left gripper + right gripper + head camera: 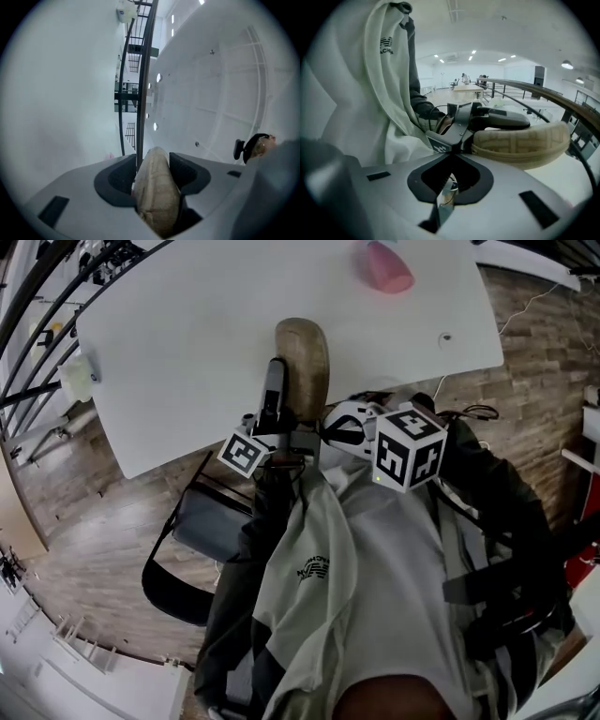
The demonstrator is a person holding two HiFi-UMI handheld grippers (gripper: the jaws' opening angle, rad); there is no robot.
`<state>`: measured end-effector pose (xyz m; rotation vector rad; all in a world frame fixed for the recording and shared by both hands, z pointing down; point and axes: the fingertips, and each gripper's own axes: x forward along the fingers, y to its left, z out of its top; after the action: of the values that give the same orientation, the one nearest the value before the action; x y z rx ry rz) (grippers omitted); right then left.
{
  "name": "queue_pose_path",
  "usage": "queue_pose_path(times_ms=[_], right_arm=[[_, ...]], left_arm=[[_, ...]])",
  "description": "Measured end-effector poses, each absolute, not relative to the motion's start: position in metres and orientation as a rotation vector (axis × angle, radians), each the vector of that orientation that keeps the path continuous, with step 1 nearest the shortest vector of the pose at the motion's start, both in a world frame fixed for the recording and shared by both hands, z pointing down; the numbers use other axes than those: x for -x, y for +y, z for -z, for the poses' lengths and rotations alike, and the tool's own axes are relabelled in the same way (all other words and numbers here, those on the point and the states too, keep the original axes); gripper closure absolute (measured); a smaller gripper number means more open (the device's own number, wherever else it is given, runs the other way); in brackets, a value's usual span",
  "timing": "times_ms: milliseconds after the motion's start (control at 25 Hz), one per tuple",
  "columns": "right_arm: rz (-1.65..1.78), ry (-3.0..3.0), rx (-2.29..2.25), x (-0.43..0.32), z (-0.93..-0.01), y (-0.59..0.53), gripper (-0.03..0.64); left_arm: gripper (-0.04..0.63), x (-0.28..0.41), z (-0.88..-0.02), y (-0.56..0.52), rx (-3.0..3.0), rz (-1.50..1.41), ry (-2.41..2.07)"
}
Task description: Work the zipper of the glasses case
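Note:
A beige woven glasses case (302,357) is held over the near edge of the white table (178,334). My left gripper (284,390) is shut on it, with a black finger (273,390) along its left side. In the left gripper view the case (157,187) fills the gap between the two dark pads (119,176). My right gripper (342,425) is just right of the case, under its marker cube (410,446), and apart from it. In the right gripper view its jaws (449,180) are shut, and the case (520,143) lies ahead in the left gripper (487,121). No zipper shows clearly.
A pink object (382,266) lies at the table's far edge and a small dark dot (445,337) at its right. A dark chair (202,521) stands left of the person's body. The person's pale shirt (356,596) fills the lower middle. Railings (37,324) run along the left.

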<state>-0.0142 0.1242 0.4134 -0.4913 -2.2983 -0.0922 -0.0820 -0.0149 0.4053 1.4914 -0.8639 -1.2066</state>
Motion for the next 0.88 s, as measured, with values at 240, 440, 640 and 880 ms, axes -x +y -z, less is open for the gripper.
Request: queue_pose_path(times_ms=[240, 440, 640, 880], right_arm=[[-0.478, -2.541, 0.592, 0.011, -0.407, 0.114, 0.621], [-1.03, -2.762, 0.166, -0.014, -0.432, 0.037, 0.62], [-1.125, -2.797, -0.069, -0.019, -0.474, -0.014, 0.62], [-1.154, -2.731, -0.204, -0.023, -0.518, -0.04, 0.62]], left_arm=[[0.362, 0.078, -0.413, -0.025, -1.459, 1.185, -0.841], [0.383, 0.099, -0.471, -0.045, -1.532, 1.016, -0.983], [0.41, 0.103, -0.525, -0.062, -1.422, 1.001, -1.056], [0.433, 0.115, -0.543, -0.062, -1.402, 0.94, -1.165]])
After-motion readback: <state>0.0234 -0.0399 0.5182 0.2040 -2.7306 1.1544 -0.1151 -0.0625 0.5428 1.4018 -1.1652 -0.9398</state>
